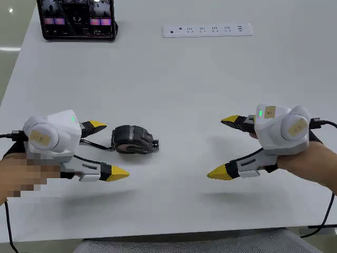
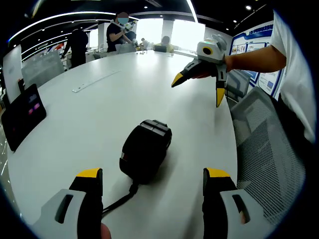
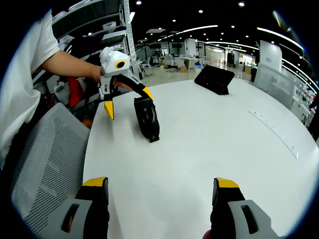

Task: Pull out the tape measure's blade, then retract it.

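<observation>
while the tape measure [image 1: 132,139] lies ahead of our left gripper [image 1: 113,149], wide open, empty, we should clamp its case squarely; the right gripper [image 1: 218,147] gapes empty too.

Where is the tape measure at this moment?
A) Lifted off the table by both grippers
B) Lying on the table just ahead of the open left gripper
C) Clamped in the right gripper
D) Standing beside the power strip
B: the black tape measure lies on the white table just ahead of the left gripper, whose jaws stand open, not closed on it; the right gripper is open, off to the side.
</observation>
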Tool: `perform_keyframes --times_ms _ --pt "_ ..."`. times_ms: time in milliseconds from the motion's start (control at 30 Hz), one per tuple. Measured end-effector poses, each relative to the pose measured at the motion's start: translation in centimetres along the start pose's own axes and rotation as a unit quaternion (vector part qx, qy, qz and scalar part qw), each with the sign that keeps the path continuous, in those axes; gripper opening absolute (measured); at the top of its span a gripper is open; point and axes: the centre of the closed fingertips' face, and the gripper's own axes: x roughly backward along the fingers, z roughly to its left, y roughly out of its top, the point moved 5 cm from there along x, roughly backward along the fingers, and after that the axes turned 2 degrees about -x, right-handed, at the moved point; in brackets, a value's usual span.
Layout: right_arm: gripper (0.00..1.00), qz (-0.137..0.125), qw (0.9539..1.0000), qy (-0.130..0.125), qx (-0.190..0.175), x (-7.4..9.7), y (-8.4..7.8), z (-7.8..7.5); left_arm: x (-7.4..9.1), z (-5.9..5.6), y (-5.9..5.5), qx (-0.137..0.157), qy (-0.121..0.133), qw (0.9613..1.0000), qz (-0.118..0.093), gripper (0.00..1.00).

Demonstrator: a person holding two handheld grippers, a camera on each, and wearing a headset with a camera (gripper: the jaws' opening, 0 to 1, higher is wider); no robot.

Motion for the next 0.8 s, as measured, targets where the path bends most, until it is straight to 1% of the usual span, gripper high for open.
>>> perform_keyframes --times_ms 233,500,633,800 --pt "0.85 0.002 0.9999 0.008 0.006 -0.9 0.5 -0.2 -0.8 0.3 -0.1 -0.017 -0.007 0.9997 0.015 0.79" --pt "0.84 0.005 0.9998 0.019 0.010 -1.8 0.7 -0.2 -1.4 0.8 -0.2 -0.035 -0.014 0.9985 0.039 0.78" --pt "0.84 0.006 0.9996 0.024 0.011 -2.1 0.8 -0.2 -1.8 1.0 -0.3 -0.047 -0.017 0.9972 0.055 0.76" --pt "0.84 0.006 0.9995 0.028 0.013 -2.4 0.9 -0.2 -2.1 1.2 -0.2 -0.061 -0.024 0.9954 0.070 0.72"
